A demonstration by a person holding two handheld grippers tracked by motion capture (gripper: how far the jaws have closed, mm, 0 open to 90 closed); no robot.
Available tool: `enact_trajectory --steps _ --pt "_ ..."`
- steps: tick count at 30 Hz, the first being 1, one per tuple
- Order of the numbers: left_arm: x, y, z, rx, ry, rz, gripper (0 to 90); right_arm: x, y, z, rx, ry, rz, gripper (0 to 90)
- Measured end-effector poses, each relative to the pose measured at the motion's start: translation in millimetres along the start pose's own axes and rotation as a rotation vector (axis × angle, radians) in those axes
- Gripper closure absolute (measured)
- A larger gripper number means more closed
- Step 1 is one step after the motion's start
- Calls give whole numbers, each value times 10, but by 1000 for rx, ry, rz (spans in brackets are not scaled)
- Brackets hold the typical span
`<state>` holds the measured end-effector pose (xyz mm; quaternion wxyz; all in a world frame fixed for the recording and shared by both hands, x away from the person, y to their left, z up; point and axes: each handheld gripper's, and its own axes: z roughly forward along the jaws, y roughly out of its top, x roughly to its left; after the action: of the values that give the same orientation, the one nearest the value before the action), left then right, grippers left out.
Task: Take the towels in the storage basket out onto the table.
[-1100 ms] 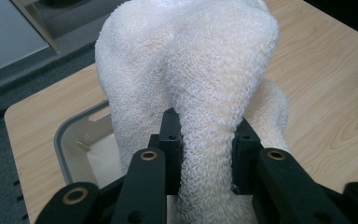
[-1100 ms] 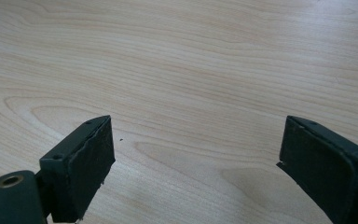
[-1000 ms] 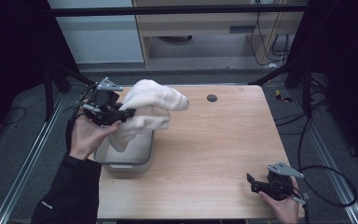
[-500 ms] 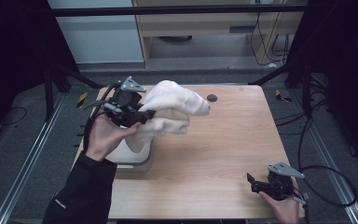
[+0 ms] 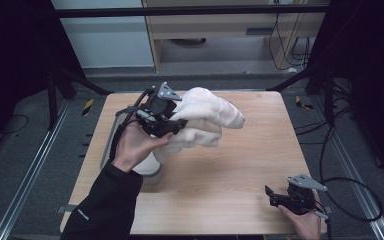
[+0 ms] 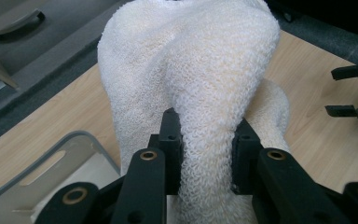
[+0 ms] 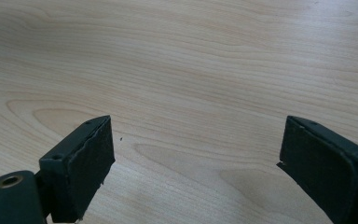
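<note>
Where the high view looks down on the pale wooden worktop (image 5: 240, 165), the left gripper (image 5: 172, 126) is lifted above the worktop's left half, clenched on a bulky cream-white terry towel (image 5: 205, 120). The towel bulges away from the jaws toward the worktop's centre and far edge, clear of the wood. Under the left hand (image 5: 135, 147), near the worktop's left edge, stands a grey plastic tub with rounded corners (image 5: 152, 170), mostly covered by the hand and the towel. The right gripper (image 5: 275, 197) rests low at the worktop's near right corner, held in the right hand (image 5: 305, 222), well apart from the towel.

In the left gripper view, the two black jaws pinch a fold of the towel (image 6: 200, 93) between them, the looped cloth swelling up and over them. The tub (image 6: 37, 182) shows at the lower left with its rim and a slot handle. The right gripper (image 6: 354, 91) appears at the right edge, its jaws spread.

In the right gripper view, the two black jaws stand wide apart, released, with bare worktop (image 7: 191, 70) between them.
</note>
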<state>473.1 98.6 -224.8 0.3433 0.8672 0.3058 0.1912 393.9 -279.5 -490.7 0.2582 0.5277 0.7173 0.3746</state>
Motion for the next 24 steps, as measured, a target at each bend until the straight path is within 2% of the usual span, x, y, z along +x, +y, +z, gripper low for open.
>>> enact_trajectory --steps 14,18,24 --pt "-239 123 358 14 -55 42 715 3 -6 -10 -4 -1 -5 97" --pt "-260 114 442 17 -64 39 715 13 -7 -16 -4 1 -1 96" --pt "-255 53 665 46 -78 31 715 8 -11 -9 -7 -4 -10 96"
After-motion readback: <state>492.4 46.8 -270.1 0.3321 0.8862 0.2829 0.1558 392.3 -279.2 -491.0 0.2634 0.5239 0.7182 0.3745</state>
